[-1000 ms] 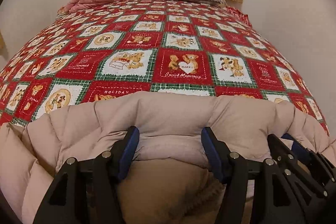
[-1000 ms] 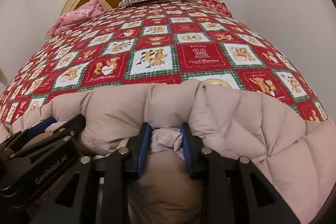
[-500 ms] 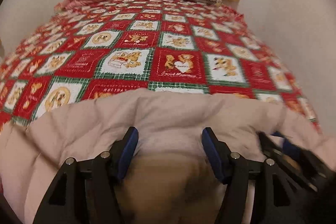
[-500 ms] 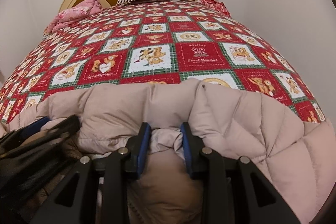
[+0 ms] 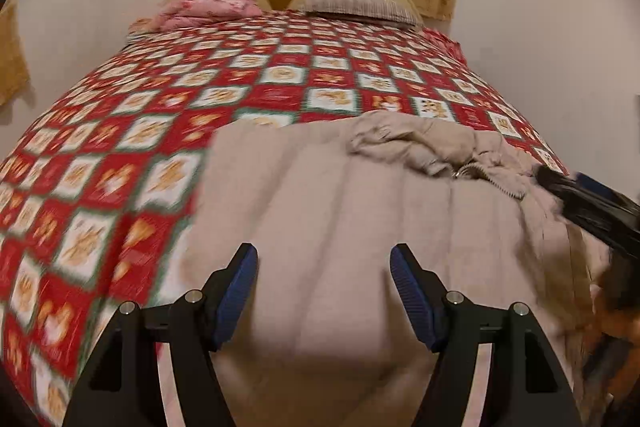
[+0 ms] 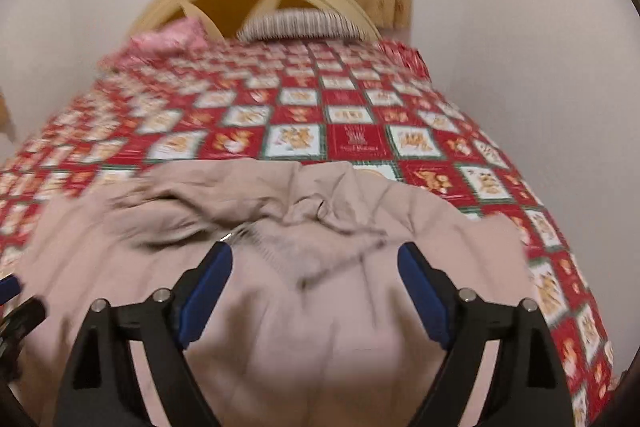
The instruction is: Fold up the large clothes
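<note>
Beige quilted puffer jacket [image 5: 360,227] part-folded on patchwork bed [image 5: 120,147], bunched far edge unsmoothed; both grippers' fingers [image 6: 208,287] just opened, apart, empty.

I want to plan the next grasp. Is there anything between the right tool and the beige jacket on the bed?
Nothing visible does. The right tool stands open just above the beige jacket, its jaws having just opened with no fabric pinched. Only the jacket's own rumpled folds and zipper lie ahead.
</note>
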